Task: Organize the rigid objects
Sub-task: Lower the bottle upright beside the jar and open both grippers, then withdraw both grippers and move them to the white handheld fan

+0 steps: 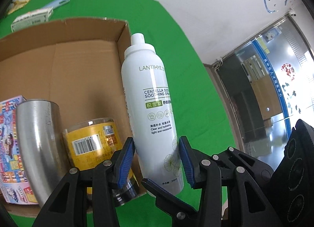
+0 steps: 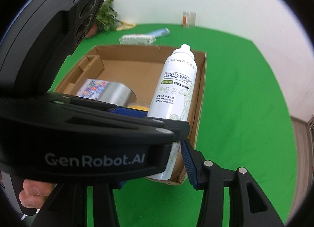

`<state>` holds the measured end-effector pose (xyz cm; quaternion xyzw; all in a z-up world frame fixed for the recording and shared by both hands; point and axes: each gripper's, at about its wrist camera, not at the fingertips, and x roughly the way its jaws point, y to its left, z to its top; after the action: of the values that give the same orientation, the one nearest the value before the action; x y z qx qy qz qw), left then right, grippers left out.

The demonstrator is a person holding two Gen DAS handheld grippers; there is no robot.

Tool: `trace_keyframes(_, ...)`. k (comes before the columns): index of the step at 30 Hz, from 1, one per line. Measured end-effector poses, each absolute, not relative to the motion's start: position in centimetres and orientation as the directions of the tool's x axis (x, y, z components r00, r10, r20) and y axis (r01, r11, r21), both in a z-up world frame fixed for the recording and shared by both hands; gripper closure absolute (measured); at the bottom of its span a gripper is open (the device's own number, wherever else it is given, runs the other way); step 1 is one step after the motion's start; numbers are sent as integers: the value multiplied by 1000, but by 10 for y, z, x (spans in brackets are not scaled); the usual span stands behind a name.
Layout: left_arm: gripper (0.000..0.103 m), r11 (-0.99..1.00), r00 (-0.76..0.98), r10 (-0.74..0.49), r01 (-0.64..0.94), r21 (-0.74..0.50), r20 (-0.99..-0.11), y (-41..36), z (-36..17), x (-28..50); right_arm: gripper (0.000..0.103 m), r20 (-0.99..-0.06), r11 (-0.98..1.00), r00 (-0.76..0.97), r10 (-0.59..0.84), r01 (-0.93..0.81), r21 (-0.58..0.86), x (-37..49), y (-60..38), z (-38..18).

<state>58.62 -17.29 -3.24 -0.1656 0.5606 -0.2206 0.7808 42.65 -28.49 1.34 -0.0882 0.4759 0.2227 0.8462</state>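
My left gripper (image 1: 156, 158) is shut on a white spray bottle (image 1: 153, 113), holding it upright above the right wall of an open cardboard box (image 1: 82, 70). The bottle also shows in the right wrist view (image 2: 174, 89), with the left gripper body across it. Inside the box stand a steel cup (image 1: 37, 140), a yellow-labelled jar (image 1: 92, 140) and a colourful carton (image 1: 9, 144). My right gripper (image 2: 155, 170) sits just behind the left one, its jaws open and empty; the left finger is mostly hidden.
A green cloth (image 2: 245, 109) covers the table. Beyond the box lie a white carton (image 2: 137, 39), a blue pack (image 2: 160, 32) and a clear container (image 2: 189, 18) by the wall. A plant (image 2: 106, 16) stands at the far left. A glass door (image 1: 274, 81) is at right.
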Motion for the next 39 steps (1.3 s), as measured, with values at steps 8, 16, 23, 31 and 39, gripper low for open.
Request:
trace_keyframes(8,60,859,214,-511,150,-489,-833,-186,-70,593,57,-874,898,398,278,-430,90,455,-283,-19)
trace_keyframes(16,59,862,171,-506,136,-489,-845,-197,-80,598,57,-878,907,393,274,-409,101,453,-284,-16)
trace_keyframes(23,59,881,266,-472,171,-441,-840,-182,-65,576,56,-885,910,355,301,-384,156,458,-280,-25)
trace_keyframes(31,37,962,631,-272,166,-217,-727,-87,-3,474,22,-748,932,613,255,-362,22,401,-277,9)
trace_keyframes(39,25,989,776,-58,-42,-144,-628,-6,-24,376,21,-642,946,734,222,-323,-41,331,-251,0)
